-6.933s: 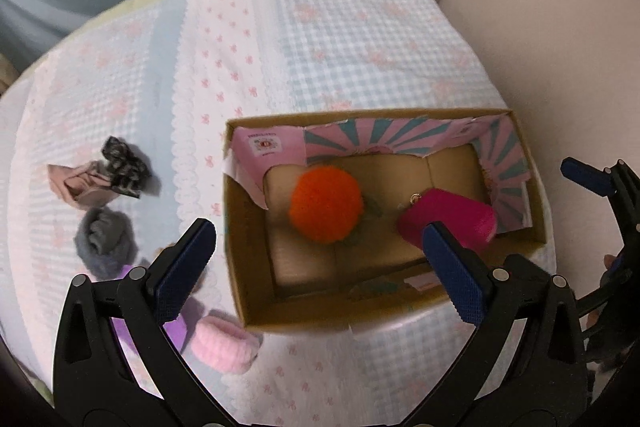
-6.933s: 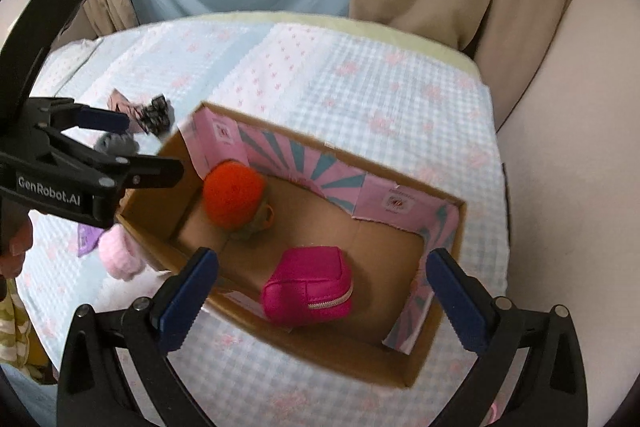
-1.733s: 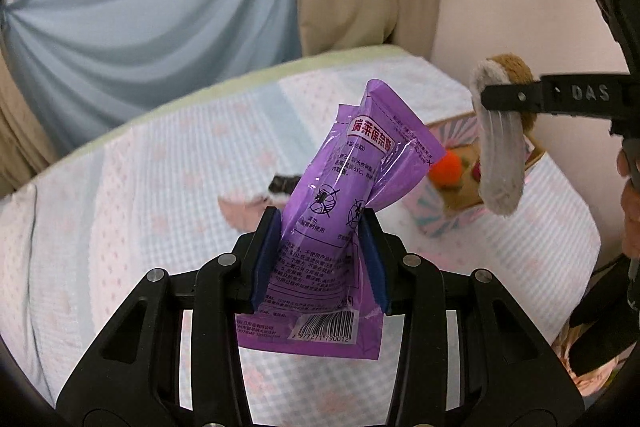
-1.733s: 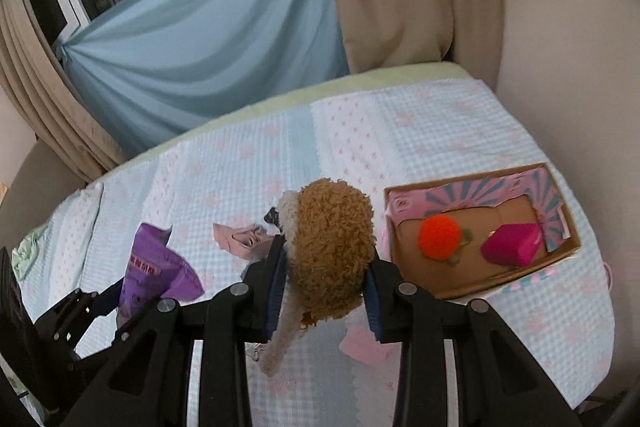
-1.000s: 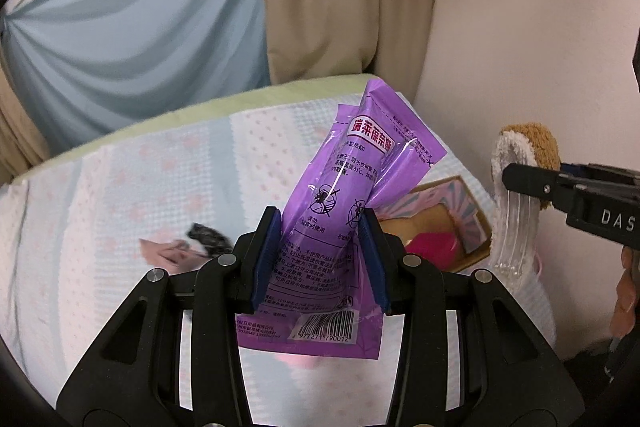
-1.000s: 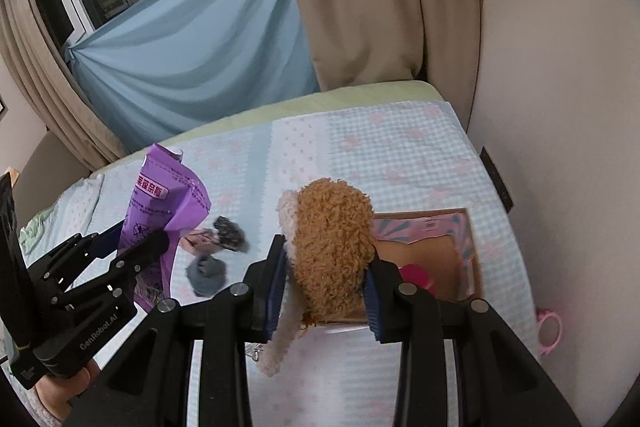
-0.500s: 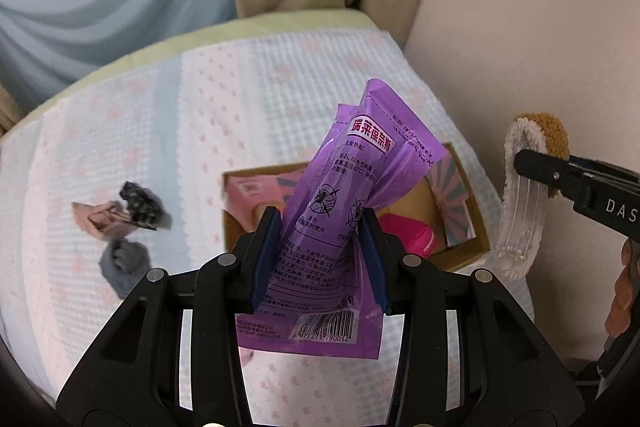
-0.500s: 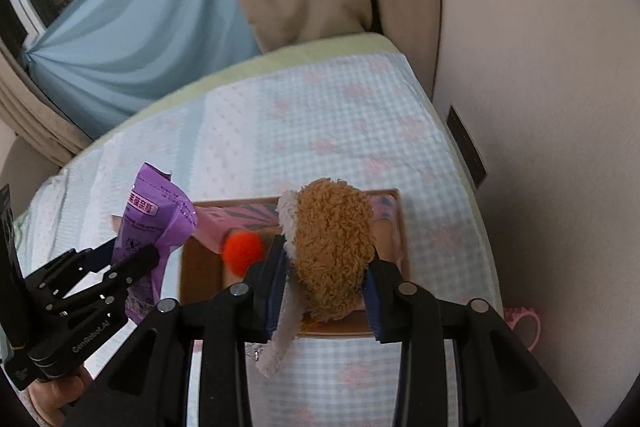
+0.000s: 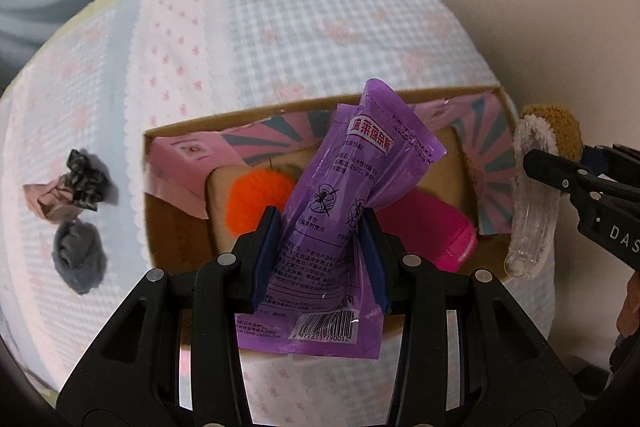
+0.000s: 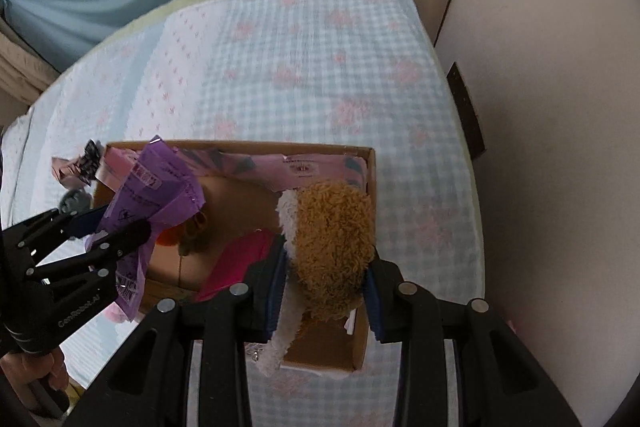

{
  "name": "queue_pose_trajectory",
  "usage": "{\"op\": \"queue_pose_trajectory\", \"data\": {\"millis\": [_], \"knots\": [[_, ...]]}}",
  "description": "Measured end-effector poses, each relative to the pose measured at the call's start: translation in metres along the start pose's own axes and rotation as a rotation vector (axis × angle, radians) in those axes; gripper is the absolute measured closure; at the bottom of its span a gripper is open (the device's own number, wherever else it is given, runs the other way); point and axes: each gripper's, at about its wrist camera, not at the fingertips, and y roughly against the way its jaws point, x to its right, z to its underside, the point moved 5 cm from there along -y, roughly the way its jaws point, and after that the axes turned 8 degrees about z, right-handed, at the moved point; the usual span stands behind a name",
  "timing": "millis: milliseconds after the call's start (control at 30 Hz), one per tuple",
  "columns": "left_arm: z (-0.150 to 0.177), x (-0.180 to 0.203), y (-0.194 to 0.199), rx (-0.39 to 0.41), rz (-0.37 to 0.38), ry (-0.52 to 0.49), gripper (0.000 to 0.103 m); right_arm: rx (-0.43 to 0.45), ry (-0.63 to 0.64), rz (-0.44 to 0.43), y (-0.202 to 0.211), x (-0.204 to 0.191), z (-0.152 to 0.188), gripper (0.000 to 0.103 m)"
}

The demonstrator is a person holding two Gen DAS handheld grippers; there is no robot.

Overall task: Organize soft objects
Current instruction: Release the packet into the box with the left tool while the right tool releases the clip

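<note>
My left gripper (image 9: 320,255) is shut on a purple plastic packet (image 9: 344,211) and holds it above the cardboard box (image 9: 176,251). The box holds an orange pom-pom (image 9: 252,199) and a magenta pouch (image 9: 432,231). My right gripper (image 10: 326,289) is shut on a brown and white plush toy (image 10: 332,247), above the box's right end (image 10: 370,187). In the left wrist view the plush (image 9: 556,135) hangs at the box's right edge. In the right wrist view the purple packet (image 10: 156,195) is over the box's left end.
The box sits on a bed with a pink and blue checked cover (image 9: 300,27). Left of the box lie a grey sock ball (image 9: 78,259), a black scrunchie (image 9: 86,179) and a pink cloth (image 9: 48,203). A wall (image 10: 560,107) runs along the right.
Both grippers have come down closer over the box, with the packet and the plush still held. The box now fills more of both views.
</note>
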Motion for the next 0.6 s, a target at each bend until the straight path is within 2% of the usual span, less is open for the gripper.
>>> {"op": "queue_pose_trajectory", "data": {"millis": [33, 67, 100, 133, 167, 200, 233, 300, 600], "knots": [[0.0, 0.001, -0.003, -0.003, -0.004, -0.008, 0.06, -0.01, 0.011, -0.001, -0.004, -0.002, 0.0, 0.071], [-0.001, 0.001, -0.004, -0.001, -0.016, -0.015, 0.04, -0.015, 0.018, -0.001, -0.008, -0.005, -0.001, 0.069], [-0.002, 0.002, -0.004, 0.003, -0.034, -0.027, 0.013, -0.014, 0.031, 0.008, -0.012, -0.008, -0.002, 0.064], [-0.002, 0.002, -0.003, 0.007, -0.04, -0.033, 0.003, -0.01, 0.039, 0.013, -0.014, -0.009, -0.004, 0.059], [-0.002, 0.001, -0.002, 0.013, -0.046, -0.036, 0.0, -0.001, 0.046, 0.01, -0.016, -0.011, -0.004, 0.057], [-0.003, 0.0, 0.001, 0.029, -0.049, -0.039, 0.0, 0.012, 0.047, 0.005, -0.018, -0.013, -0.004, 0.041], [-0.002, -0.001, 0.003, 0.032, -0.045, -0.044, 0.0, 0.016, 0.047, -0.001, -0.019, -0.014, -0.003, 0.013], [0.0, -0.005, 0.003, 0.02, -0.051, -0.049, 0.0, 0.015, 0.052, 0.015, -0.022, -0.015, -0.002, 0.003], [0.015, -0.019, 0.007, 0.0, -0.081, -0.046, 0.0, 0.015, 0.012, -0.031, -0.017, -0.02, 0.006, 0.002]]}}
